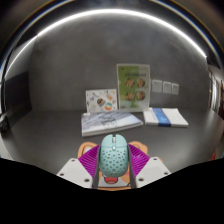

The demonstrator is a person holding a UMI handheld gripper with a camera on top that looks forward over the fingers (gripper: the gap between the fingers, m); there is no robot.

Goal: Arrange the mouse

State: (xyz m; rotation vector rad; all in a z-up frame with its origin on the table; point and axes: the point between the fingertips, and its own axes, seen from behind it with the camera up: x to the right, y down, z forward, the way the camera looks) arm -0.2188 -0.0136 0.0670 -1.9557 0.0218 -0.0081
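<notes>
A pale mint mouse (112, 154) with a perforated shell sits between my two fingers, whose purple pads (87, 157) press on both its sides. My gripper (112, 160) is shut on the mouse and holds it above a grey table top (60, 125). An orange rim (83, 149) shows behind the pads at either side of the mouse, and a red-orange patch shows just below the mouse's near end.
Beyond the fingers a white paper pad or mat (110, 123) lies on the table, with a blue-edged flat item (165, 117) to its right. Standing printed cards (133, 86) and a smaller card (101, 100) lean at the back by a grey wall.
</notes>
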